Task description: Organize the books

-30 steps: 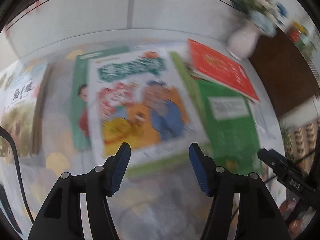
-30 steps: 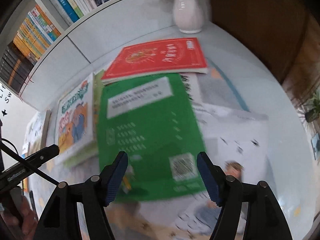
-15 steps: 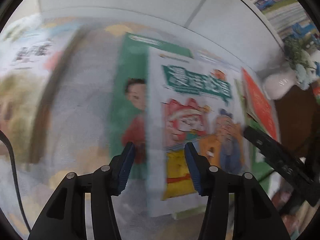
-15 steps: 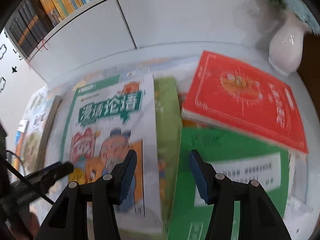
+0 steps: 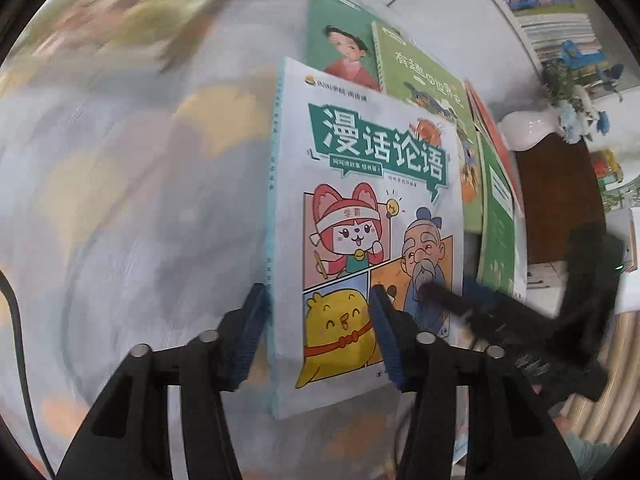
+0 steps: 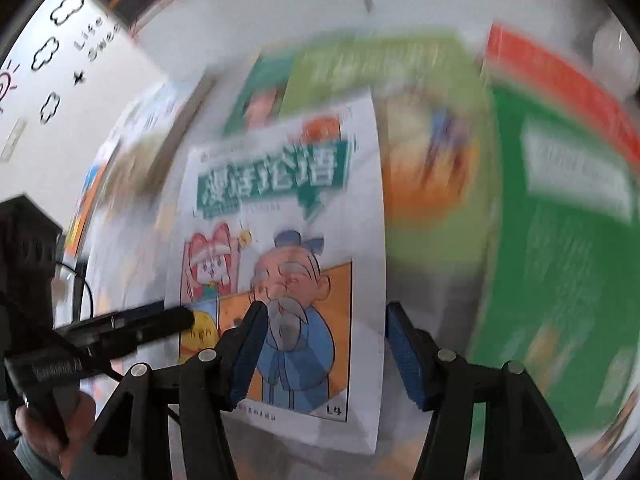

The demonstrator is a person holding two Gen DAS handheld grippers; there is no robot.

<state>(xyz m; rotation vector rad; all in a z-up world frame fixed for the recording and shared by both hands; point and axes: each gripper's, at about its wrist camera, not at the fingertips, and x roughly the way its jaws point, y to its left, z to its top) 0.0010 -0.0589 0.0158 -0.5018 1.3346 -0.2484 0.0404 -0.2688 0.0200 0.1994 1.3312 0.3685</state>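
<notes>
Bench [image 5: 120, 208]: patterned pale surface, blurred on the left; it carries all the books
Far-left book [image 5: 132, 12]: lies flat at the upper left, heavily blurred, cover unreadable
Comic book [image 5: 372, 216]: white cover with a teal title banner and cartoon panels; lies face up; long axis runs away from the cameras; title end points to the back wall, lower edge nearest both grippers; teal spine on the left
Left gripper [image 5: 316, 332]: fingers released, jaws have just been closing; one finger stands outside the spine, the other over the cover near the lower left corner; pad contact cannot be told
Right gripper [image 6: 326, 350]: fingers released, jaws have just been opening; they straddle the lower right part of the comic book, one finger over the old-man figure, the other just beyond the right edge
Teal book [image 5: 340, 44]: partly under the comic book's top edge, shows a figure in red
Light green book [image 5: 424, 80]: beside the teal book, partly under the comic book's right side
Dark green book [image 5: 498, 216]: right of the light green book, white label on the cover
Red book [image 5: 490, 128]: overlaps the dark green book's far end
White vase [image 5: 528, 128]: stands at the far right, flowers on top
Obstruction: neighbouring books crowd the top and right edges; the left side is open bench
</notes>
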